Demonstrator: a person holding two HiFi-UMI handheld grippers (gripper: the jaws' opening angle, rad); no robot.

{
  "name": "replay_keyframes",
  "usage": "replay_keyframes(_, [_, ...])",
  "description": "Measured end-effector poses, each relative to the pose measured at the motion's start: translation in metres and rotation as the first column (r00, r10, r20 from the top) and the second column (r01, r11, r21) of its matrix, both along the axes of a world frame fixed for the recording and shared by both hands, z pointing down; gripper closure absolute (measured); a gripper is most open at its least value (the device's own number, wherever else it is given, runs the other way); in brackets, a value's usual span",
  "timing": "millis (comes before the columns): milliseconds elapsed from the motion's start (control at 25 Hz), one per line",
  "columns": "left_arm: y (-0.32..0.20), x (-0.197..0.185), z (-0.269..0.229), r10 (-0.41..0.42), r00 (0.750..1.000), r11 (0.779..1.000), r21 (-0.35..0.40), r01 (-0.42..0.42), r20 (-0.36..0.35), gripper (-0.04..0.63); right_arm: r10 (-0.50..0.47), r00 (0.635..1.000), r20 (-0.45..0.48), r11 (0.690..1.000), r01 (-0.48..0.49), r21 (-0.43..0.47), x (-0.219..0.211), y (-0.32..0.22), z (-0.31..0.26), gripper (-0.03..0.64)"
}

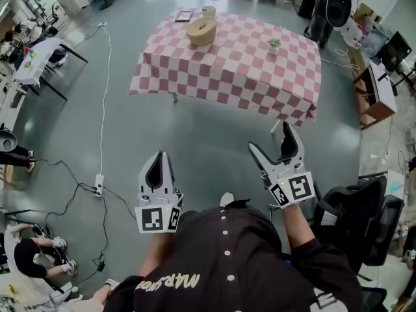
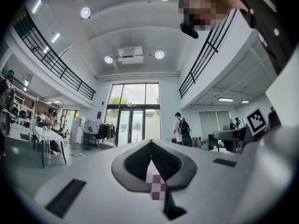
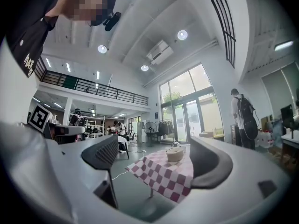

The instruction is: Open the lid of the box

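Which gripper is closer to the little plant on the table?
Right. The right gripper is nearly straight before the plant; the left gripper is farther, off to its left.

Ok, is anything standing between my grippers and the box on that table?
Nothing visible. Only bare floor separates the left gripper and right gripper from the table. The box sits near its far edge; the small plant stands well off to its right.

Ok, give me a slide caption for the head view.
Left tool shut, right tool open, both short of the checkered table bearing the round box.
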State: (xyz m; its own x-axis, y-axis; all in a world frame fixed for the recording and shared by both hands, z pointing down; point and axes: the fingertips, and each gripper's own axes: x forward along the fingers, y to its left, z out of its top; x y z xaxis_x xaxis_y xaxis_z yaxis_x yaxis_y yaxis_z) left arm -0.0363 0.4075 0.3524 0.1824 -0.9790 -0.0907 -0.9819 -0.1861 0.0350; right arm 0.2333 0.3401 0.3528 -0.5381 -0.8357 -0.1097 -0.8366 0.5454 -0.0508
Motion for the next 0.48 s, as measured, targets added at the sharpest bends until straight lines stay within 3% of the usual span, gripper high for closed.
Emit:
replay_keyframes(280, [-0.015,0.024,0.009,0.0,1.0,1.0,-0.022,0.0,-0.015,0.584,-0.006,0.999,0.035,1.0,0.007,-0.028,0.017,-0.021,0.007,0.15])
replay_keyframes(480, [-0.019,0.012,0.022,-0.025,1.0,0.998,-0.066,0.024,-0.018,0.584,0.004,0.999,0.048,0.999,-0.002,-0.04,0.016,-0.028,0.014,0.15])
